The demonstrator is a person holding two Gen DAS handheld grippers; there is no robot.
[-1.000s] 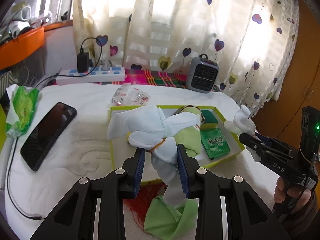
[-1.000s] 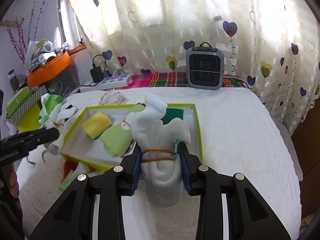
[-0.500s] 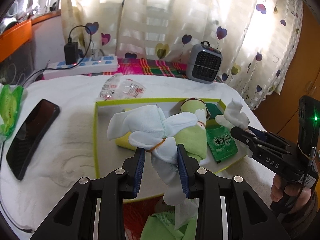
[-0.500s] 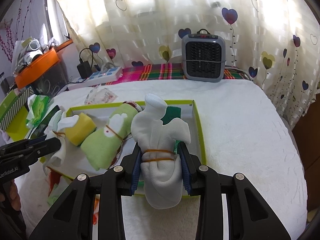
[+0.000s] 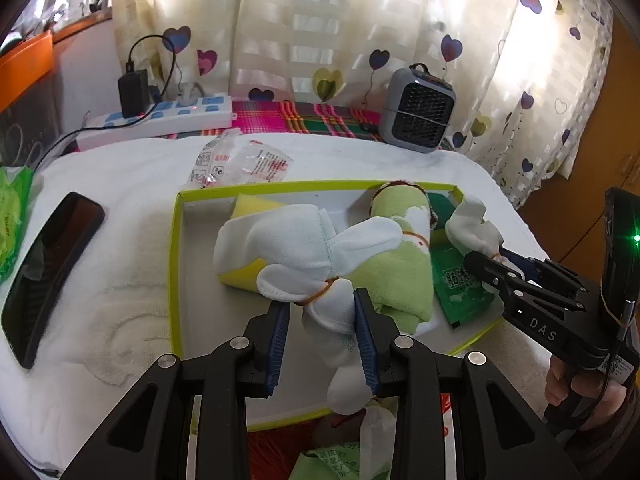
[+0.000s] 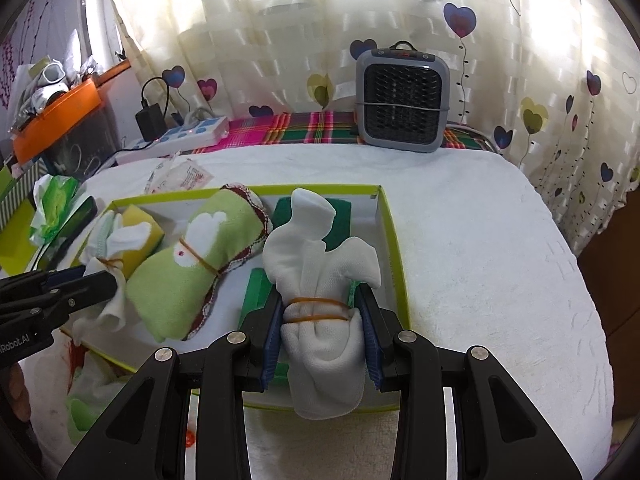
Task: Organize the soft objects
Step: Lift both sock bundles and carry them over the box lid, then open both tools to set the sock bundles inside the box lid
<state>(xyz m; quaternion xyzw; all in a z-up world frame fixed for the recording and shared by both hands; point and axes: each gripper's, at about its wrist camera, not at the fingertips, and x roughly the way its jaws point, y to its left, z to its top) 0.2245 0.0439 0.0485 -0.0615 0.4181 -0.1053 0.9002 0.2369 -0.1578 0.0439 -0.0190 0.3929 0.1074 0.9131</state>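
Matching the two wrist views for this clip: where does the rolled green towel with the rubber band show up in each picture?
Left wrist view: the rolled green towel lies right of centre in the green-rimmed box, partly behind the white bundle in the near tool.
Right wrist view: the towel lies left of centre, in the box, between the yellow sponge and the held white bundle.
Shared landmark: the grey heater by the curtain.
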